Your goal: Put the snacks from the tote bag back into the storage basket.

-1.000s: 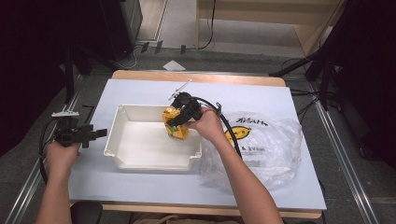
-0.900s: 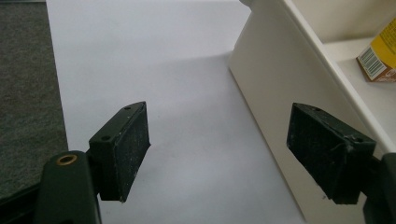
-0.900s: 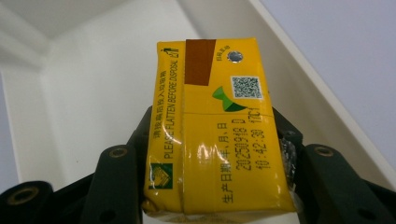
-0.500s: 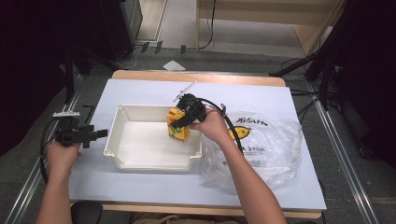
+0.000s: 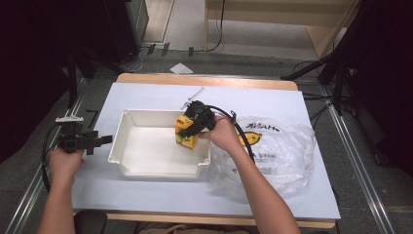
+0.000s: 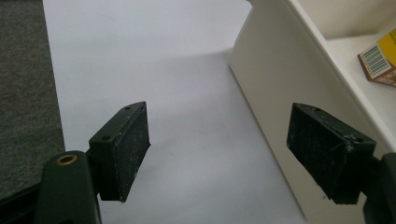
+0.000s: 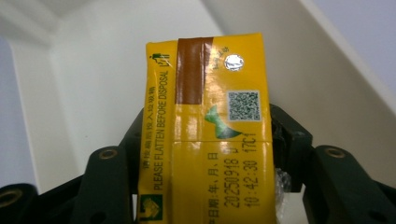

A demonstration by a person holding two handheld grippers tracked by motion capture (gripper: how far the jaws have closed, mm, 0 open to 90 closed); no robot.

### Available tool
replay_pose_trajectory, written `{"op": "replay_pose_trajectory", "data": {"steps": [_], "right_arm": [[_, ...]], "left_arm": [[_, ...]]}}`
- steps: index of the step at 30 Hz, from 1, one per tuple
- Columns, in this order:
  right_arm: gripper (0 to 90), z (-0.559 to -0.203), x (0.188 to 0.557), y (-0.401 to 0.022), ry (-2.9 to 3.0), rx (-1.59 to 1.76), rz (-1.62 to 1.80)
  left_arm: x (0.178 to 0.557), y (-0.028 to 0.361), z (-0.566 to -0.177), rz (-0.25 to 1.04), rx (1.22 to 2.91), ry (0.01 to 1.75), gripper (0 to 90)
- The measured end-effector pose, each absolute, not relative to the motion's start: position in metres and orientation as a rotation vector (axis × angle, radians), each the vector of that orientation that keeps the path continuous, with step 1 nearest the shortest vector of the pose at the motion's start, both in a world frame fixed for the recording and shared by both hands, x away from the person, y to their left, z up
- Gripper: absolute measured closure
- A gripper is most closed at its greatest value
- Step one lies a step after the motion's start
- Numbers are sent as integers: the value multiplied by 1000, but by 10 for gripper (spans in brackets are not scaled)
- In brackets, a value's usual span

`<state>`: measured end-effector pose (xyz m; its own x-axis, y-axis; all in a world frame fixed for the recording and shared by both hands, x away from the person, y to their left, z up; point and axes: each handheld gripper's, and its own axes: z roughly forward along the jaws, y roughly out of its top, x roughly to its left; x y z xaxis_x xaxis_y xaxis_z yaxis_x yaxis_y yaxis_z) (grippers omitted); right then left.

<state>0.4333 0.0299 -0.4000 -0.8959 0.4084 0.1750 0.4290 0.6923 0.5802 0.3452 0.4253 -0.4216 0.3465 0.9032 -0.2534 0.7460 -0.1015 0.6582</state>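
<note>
Yellow drink carton (image 7: pixel 205 135) sits clamped in the right tool (image 5: pixel 195 122), low inside the white bin (image 5: pixel 146 168), seemingly not yet released; left tool (image 6: pixel 219 154) waits wide apart, empty.

Over the last second the right gripper (image 5: pixel 191 127) has carried the yellow drink carton (image 5: pixel 185 132), clamped between its jaws, from above the far right rim of the white bin (image 5: pixel 156 171) downward and nearer the person, so the carton now sits lower inside the bin's right end.
</note>
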Motion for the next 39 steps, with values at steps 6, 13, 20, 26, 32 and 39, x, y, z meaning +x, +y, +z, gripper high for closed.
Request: {"op": "replay_pose_trajectory", "data": {"steps": [6, 13, 20, 26, 32, 39], "right_arm": [[435, -399, 430, 33, -2876, -686, -976], [424, -393, 427, 30, -2866, -712, -961], [434, -374, 423, 19, -2836, -742, -1025], [441, -355, 415, 9, -2844, -748, -1066], [471, -344, 405, 2, -2849, -748, -1088], [592, -342, 393, 0, -2845, -714, -1110]], "left_arm": [[345, 426, -422, 274, 1892, 1445, 224], [345, 426, -422, 274, 1892, 1448, 224], [345, 426, -422, 276, 1892, 1450, 224], [345, 427, -422, 277, 1885, 1452, 224], [345, 426, -422, 275, 1890, 1452, 224], [345, 425, -422, 278, 1888, 1453, 224]]}}
